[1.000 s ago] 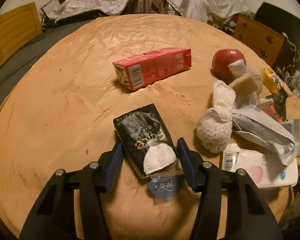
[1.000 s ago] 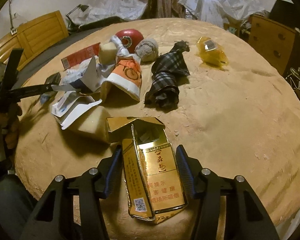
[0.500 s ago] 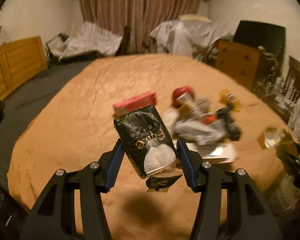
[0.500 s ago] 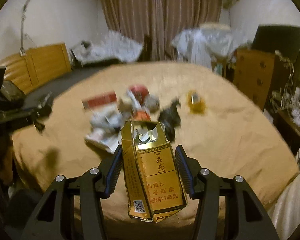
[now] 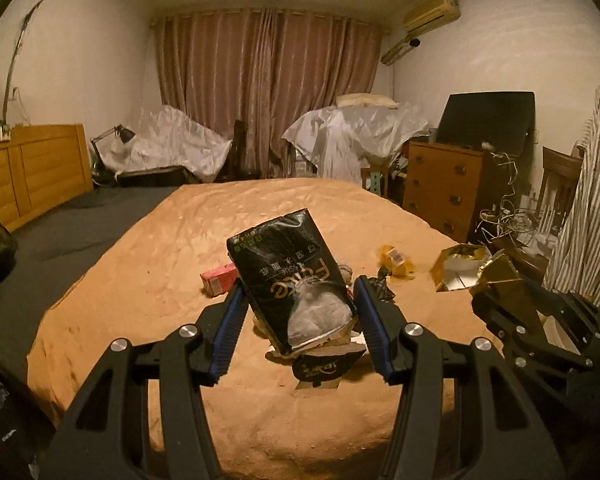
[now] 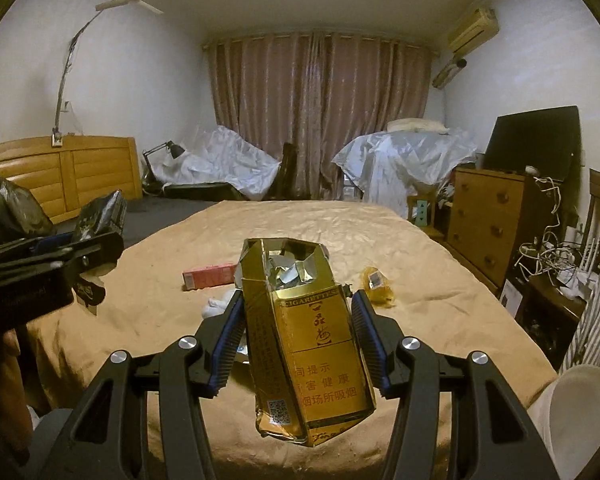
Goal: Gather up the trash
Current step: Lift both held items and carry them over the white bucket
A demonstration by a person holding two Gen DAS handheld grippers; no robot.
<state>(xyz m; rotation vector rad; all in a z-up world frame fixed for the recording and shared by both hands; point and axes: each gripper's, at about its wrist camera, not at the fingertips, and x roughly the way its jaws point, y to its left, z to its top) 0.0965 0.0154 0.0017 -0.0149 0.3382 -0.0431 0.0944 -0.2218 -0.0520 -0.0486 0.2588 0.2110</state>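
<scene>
Left gripper (image 5: 298, 312): held raised above the bed, its blue pads pinched on the black tissue packet (image 5: 290, 280); it is also seen from the side at the left edge of the right wrist view (image 6: 56, 264)
Black tissue packet: clamped between the left pads, tilted with its top leaning left, a pale patch shown low on its face; a torn dark flap (image 5: 324, 370) hangs beneath it
Right gripper (image 6: 298, 334): held raised above the bed, its pads pressed against the sides of the gold cigarette carton (image 6: 304, 340); it is also seen at the right edge of the left wrist view (image 5: 540, 320)
Gold cigarette carton: gripped upright and slightly tilted, its top torn open with crumpled foil seen inside, its lower end crushed
Bed cover (image 5: 148, 280): tan and wrinkled, spread over the bed under both grippers
Trash left on the cover: a pink carton (image 6: 208, 276) lying on its side, a yellow wrapper (image 6: 376, 286) to the right, a white wad (image 6: 214, 306) just beside the right gripper's left finger
Room: closed curtains (image 6: 320, 116) at the far wall, a wooden dresser (image 6: 484, 220) to the right, a wooden headboard (image 5: 32, 172) to the left
</scene>
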